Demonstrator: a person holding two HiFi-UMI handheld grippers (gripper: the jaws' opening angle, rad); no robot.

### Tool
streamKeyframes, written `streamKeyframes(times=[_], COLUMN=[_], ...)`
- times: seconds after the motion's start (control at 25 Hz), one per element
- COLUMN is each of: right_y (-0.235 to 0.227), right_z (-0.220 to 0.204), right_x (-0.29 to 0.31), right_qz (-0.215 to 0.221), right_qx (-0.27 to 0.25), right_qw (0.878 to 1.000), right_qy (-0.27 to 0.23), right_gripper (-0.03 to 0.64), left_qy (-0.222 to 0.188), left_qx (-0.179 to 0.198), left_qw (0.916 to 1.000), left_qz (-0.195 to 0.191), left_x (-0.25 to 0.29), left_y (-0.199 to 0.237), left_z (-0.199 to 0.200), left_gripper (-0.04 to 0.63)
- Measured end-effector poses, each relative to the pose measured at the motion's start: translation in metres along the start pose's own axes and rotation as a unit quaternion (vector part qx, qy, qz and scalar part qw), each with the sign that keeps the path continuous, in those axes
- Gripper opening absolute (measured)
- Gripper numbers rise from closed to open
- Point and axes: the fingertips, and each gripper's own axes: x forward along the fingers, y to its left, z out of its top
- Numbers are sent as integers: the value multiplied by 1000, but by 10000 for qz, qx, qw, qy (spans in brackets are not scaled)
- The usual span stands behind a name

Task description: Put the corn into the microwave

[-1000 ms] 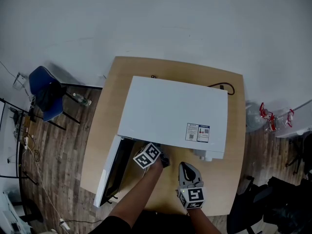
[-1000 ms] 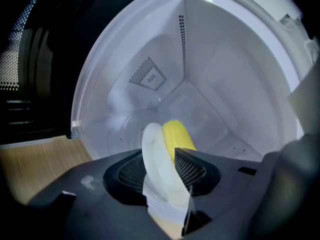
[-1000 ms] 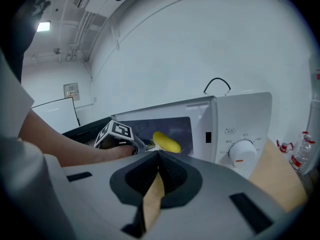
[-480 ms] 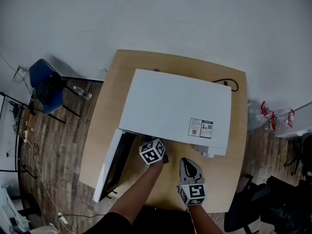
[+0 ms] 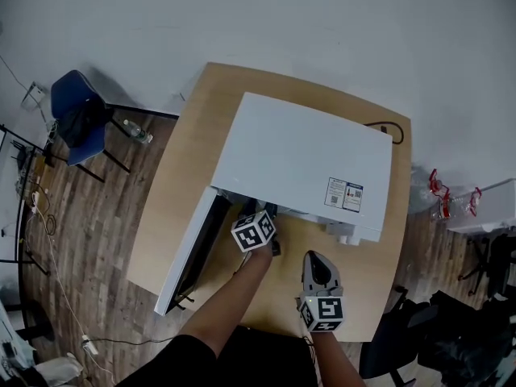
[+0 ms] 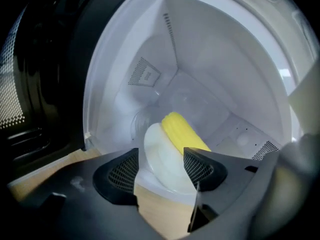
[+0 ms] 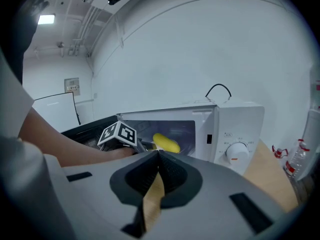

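The white microwave [image 5: 298, 160] stands on the wooden table [image 5: 181, 176] with its door [image 5: 193, 252] swung open to the left. A yellow corn cob [image 6: 182, 134] lies on a white plate [image 6: 162, 156] inside the cavity; the right gripper view also shows the corn [image 7: 166, 143]. My left gripper [image 6: 160, 171] reaches into the doorway [image 5: 266, 214]. Its jaws are opening, with the plate's near rim between them and no pad pressing on it. My right gripper [image 7: 157, 159] is shut and empty, and hovers over the table in front of the microwave [image 5: 317, 268].
The microwave's dial [image 7: 237, 151] faces my right gripper. A black cable [image 5: 387, 127] loops behind the microwave. A blue chair [image 5: 76, 119] and a bottle [image 5: 133, 131] are on the floor to the left, and clear bottles [image 5: 439, 192] to the right.
The left gripper's marker cube has rolled a little and sits closer under the microwave's front. The right gripper has kept its place. The head view has shifted slightly.
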Motion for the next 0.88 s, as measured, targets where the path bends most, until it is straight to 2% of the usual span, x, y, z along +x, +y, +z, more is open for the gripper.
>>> streamKeyframes(times=[0.2, 0.4, 0.68, 0.72, 0.8, 0.88], right_y=[9, 24, 35, 36, 37, 32], right_z=[-3, -3, -7, -6, -5, -4], right_x=[-11, -22, -36, -37, -40, -40], right_qz=[-106, -145, -173, -162, -150, -169], right_qx=[56, 38, -12, -31, -62, -66], right_qw=[9999, 9999, 9998, 9999, 9998, 9998], right_qy=[-17, -41, -50, -49, -65, -85], right_gripper=[60, 60, 60, 60, 60, 60], left_qy=[-36, 67, 281, 313, 337, 350], left_qx=[-524, -974, -1158, -1271, -1625, -2020], left_qw=[9979, 9943, 9908, 9888, 9828, 9758], left_qz=[-391, -419, -642, -714, -813, -758], left_x=[-9, -23, -36, -37, -38, -36], left_y=[1, 12, 10, 9, 9, 14], left_z=[0, -11, -19, -19, -20, -23], left_gripper=[262, 262, 261, 239, 41, 35])
